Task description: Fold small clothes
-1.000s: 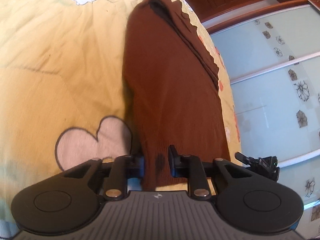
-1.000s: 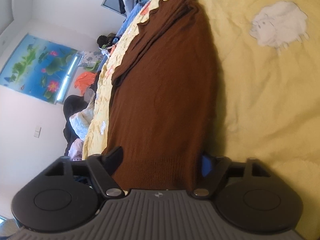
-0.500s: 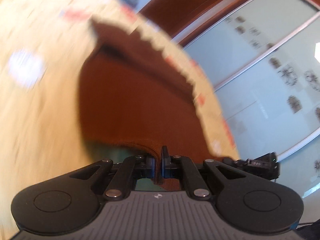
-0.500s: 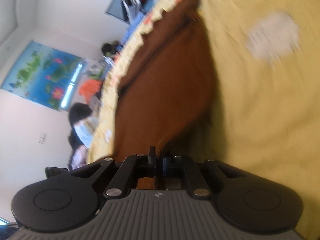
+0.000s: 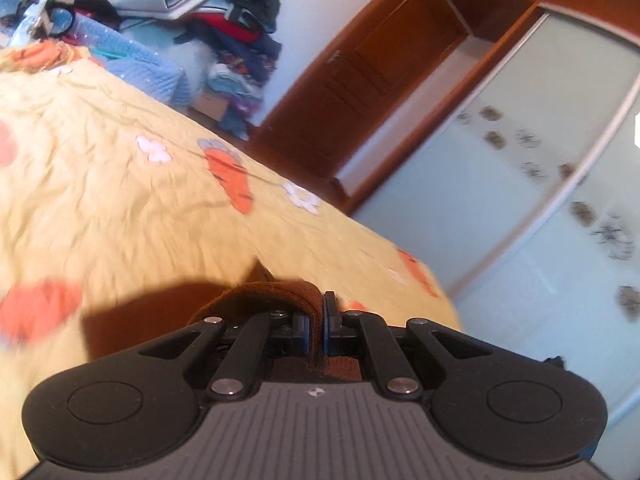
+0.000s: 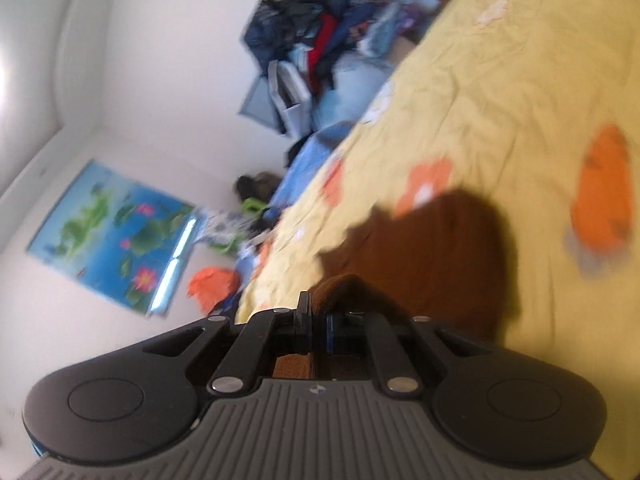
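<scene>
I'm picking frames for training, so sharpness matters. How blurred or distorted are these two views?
Left wrist view: the yellow bedspread smears near the lens, the wardrobe door is streaked and bowed by the fisheye; the left claw on the brown garment stays sharp. Right wrist view: blurrier overall, the wall poster and clothes pile are soft, and only the right claw is crisp.

Bed under a wrinkled yellow quilt [image 5: 120, 184] with orange patches, brown garment [image 6: 432, 252] on it

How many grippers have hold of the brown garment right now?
2. The left gripper is shut on the brown garment at its ribbed hem; the right gripper pinches another part of that edge. The rest of the garment is mostly hidden below.
</scene>
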### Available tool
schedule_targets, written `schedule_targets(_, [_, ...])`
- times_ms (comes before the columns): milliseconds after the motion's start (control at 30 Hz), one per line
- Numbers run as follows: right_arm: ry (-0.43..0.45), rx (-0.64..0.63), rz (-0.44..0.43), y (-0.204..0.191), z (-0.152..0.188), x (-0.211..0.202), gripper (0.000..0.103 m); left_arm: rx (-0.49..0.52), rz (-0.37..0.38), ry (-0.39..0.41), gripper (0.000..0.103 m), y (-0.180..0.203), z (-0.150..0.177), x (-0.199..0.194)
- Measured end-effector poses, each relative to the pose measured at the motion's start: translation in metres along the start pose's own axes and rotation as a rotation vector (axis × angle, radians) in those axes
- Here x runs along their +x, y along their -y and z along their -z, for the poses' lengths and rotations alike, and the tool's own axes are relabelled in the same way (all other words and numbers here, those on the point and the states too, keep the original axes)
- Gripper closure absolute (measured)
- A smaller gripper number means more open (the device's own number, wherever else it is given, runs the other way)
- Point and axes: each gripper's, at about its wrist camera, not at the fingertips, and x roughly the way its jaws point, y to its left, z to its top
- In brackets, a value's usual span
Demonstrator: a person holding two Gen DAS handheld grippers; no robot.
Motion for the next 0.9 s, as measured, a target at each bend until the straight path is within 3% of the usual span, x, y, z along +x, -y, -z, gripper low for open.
schedule_targets(133, [0.006, 0.047, 0.084, 0.024, -0.037, 0.056, 0.083, -0.032, -0.148, -0.015, 0.097, -0.021, -0.019, 0.060])
schedule_targets(167, [0.023, 0.065, 0.122, 0.032, -0.039, 0.066, 0.071, -0.068, -0.170, -0.038, 0.094, -0.030, -0.020, 0.069])
schedule_targets(200, [0.045, 0.095, 0.165, 0.039, -0.043, 0.074, 0.036, -0.118, -0.188, -0.065, 0.088, -0.038, -0.021, 0.075])
schedule_targets(233, [0.068, 0.136, 0.207, 0.046, -0.044, 0.078, 0.019, -0.178, -0.199, -0.073, 0.081, -0.046, -0.020, 0.073])
schedule_targets(267, [0.099, 0.167, 0.229, 0.050, -0.043, 0.079, 0.007, -0.229, -0.181, -0.055, 0.061, -0.053, -0.016, 0.065])
schedule_targets(300, [0.136, 0.170, 0.214, 0.050, -0.040, 0.073, 0.007, -0.259, -0.150, -0.014, 0.033, -0.058, -0.008, 0.049])
schedule_targets(367, [0.172, 0.125, 0.176, 0.042, -0.030, 0.058, 0.005, -0.274, -0.160, 0.080, 0.008, -0.062, 0.007, 0.011])
schedule_targets(433, [0.165, 0.031, 0.199, 0.030, -0.015, 0.039, 0.003, -0.255, -0.183, 0.146, 0.008, -0.060, 0.026, -0.029])
schedule_targets(533, [0.108, -0.147, 0.339, 0.017, 0.017, 0.013, 0.002, -0.276, -0.205, 0.165, 0.008, -0.064, 0.064, -0.083])
schedule_targets(667, [-0.022, -0.267, 0.501, 0.019, 0.068, -0.008, 0.002, -0.446, -0.133, 0.068, 0.008, -0.088, 0.116, -0.114])
schedule_targets(767, [-0.062, -0.326, 0.488, 0.012, 0.099, -0.011, 0.000, -0.519, -0.041, -0.045, 0.008, -0.094, 0.134, -0.097])
schedule_targets(900, [-0.102, -0.306, 0.435, -0.001, 0.102, 0.007, 0.000, -0.571, -0.013, -0.068, 0.008, -0.092, 0.129, -0.080])
